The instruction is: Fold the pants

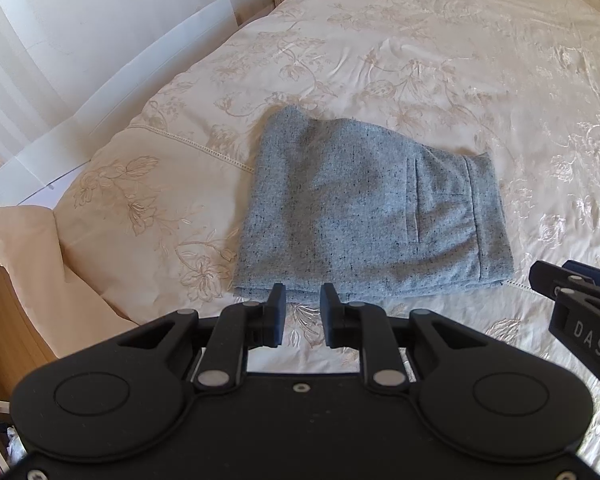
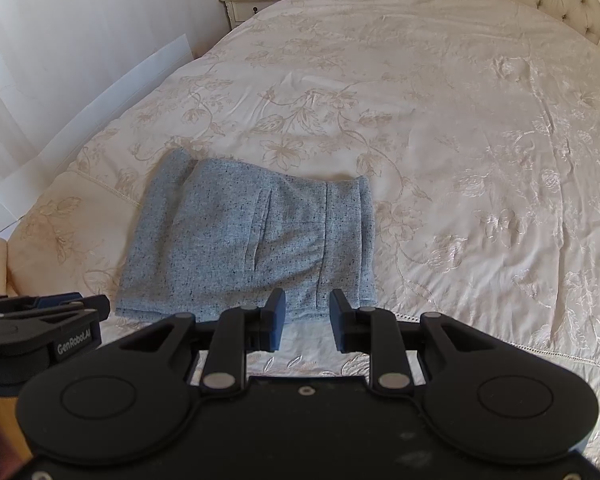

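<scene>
Pants (image 1: 364, 216) lie folded in a compact stack on the bed (image 1: 460, 60), near its front edge. Your left tool (image 1: 302, 312) and right tool (image 2: 307, 320) hover just short of it, jaws apart, empty. Folding looks finished; next, only tidy that uneven far-left corner.

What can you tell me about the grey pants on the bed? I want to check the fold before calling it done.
The pants are a light grey speckled, wool-like fabric, folded into a compact, roughly rectangular stack of layers. A slit pocket and vertical seams show on the top layer. One lower layer pokes out at the far left corner. They lie flat on the cream floral bedspread, near its front edge. Both grippers hover just short of the near edge, jaws apart, touching nothing.
</scene>
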The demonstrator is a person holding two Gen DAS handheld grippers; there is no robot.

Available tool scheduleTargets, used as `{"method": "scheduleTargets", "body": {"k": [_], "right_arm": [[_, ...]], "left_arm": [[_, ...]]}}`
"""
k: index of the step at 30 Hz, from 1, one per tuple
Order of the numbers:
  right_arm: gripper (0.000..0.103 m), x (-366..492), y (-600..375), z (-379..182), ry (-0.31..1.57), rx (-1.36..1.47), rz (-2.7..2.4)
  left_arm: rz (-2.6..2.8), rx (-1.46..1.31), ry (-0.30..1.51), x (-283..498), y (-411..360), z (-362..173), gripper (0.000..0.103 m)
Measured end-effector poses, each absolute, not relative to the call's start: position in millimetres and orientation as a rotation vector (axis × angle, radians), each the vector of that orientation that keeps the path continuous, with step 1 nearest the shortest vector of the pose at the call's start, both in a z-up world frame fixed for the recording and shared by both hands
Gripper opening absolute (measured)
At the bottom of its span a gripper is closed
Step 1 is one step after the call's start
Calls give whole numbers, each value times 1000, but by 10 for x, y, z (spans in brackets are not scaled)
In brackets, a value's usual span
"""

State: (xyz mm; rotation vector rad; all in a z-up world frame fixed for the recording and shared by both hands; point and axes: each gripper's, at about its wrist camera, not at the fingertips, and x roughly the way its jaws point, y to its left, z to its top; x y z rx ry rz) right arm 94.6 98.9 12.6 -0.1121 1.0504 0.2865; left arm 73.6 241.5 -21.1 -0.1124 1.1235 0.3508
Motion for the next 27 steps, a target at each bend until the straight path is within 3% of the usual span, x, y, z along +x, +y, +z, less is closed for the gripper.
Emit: {"method": "scheduleTargets", "body": {"k": [27], "right_arm": [[26, 878, 1023, 71, 1067, -125, 297]], "left_arm": [[337, -113, 1128, 725, 2447, -232, 29]]}}
